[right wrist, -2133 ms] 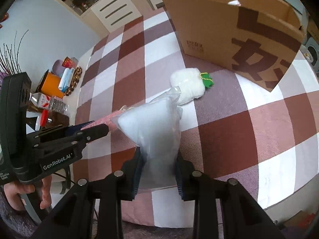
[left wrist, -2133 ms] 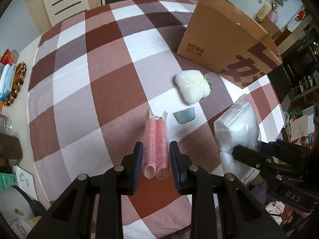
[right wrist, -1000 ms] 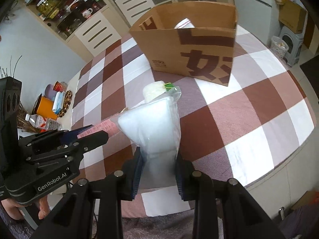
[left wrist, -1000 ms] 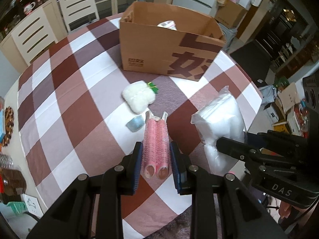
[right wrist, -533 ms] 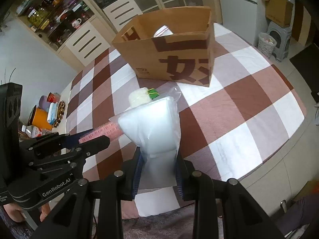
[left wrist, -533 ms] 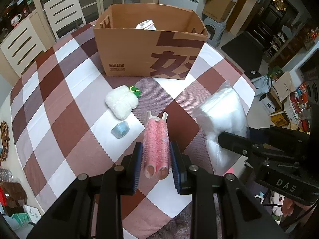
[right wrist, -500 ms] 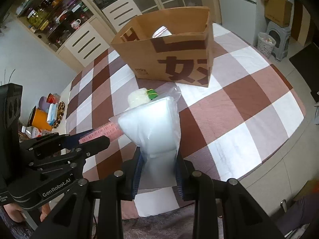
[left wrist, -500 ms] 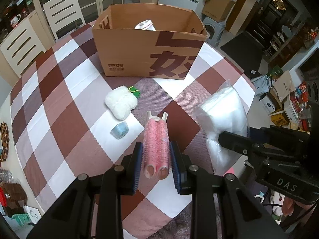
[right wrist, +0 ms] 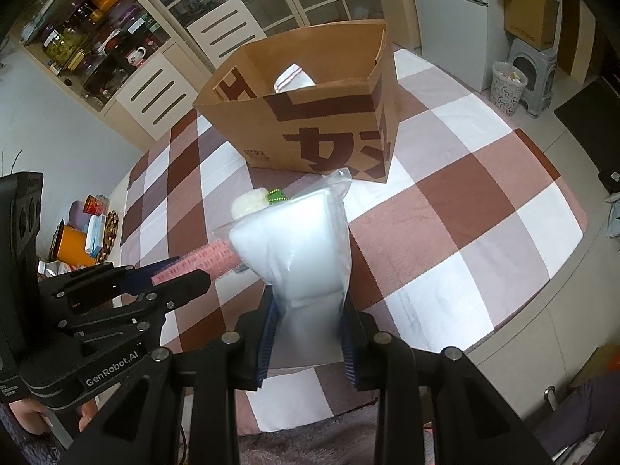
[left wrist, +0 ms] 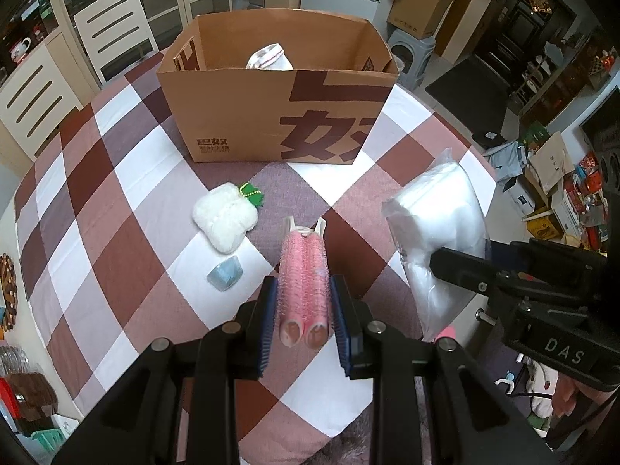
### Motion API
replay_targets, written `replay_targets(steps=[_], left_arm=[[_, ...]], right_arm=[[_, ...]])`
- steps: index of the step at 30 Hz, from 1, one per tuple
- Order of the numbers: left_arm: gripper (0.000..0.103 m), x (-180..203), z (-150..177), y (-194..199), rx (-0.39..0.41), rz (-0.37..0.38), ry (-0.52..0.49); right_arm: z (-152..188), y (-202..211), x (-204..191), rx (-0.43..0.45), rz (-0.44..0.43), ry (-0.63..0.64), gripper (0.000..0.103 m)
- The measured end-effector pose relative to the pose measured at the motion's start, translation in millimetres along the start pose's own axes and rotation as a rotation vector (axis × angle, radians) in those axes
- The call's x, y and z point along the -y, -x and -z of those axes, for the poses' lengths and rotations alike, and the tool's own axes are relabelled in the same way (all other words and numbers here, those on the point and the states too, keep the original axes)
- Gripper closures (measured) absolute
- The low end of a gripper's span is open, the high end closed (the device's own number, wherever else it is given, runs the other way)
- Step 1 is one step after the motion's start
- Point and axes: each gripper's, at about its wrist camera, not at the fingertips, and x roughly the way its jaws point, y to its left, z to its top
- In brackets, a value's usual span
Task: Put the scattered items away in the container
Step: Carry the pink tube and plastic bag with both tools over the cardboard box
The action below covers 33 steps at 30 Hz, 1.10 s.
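My left gripper (left wrist: 304,302) is shut on a pair of pink hair rollers (left wrist: 305,271), held above the checked tablecloth (left wrist: 116,209). My right gripper (right wrist: 308,310) is shut on a clear plastic bag of white stuff (right wrist: 298,248), which also shows at the right of the left wrist view as the plastic bag (left wrist: 441,224). The open cardboard box (left wrist: 279,89) stands at the far side of the table with a white rolled cloth (left wrist: 269,60) inside. On the cloth between me and the box lie a white fluffy plush (left wrist: 224,219) with a green tag and a small blue-grey piece (left wrist: 225,277).
White chairs (left wrist: 112,27) stand behind the table. Jars and packets (right wrist: 89,228) crowd a ledge to the left of the table. To the right, past the table's rounded edge (right wrist: 542,310), are a stool (right wrist: 531,73) and floor clutter.
Both grippers have swung round with their loads, so the box now sits straight ahead and nearer the centre of both views. The grips have not changed.
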Motion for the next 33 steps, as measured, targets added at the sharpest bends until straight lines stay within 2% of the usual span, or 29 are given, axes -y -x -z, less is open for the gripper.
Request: replay_targets(steps=[33], left_arm=[[0.075, -20, -72, -22, 0.008, -0.024, 0.075]], right_arm=[[-77, -30, -2, -0.039, -0.037, 0.097, 0.073]])
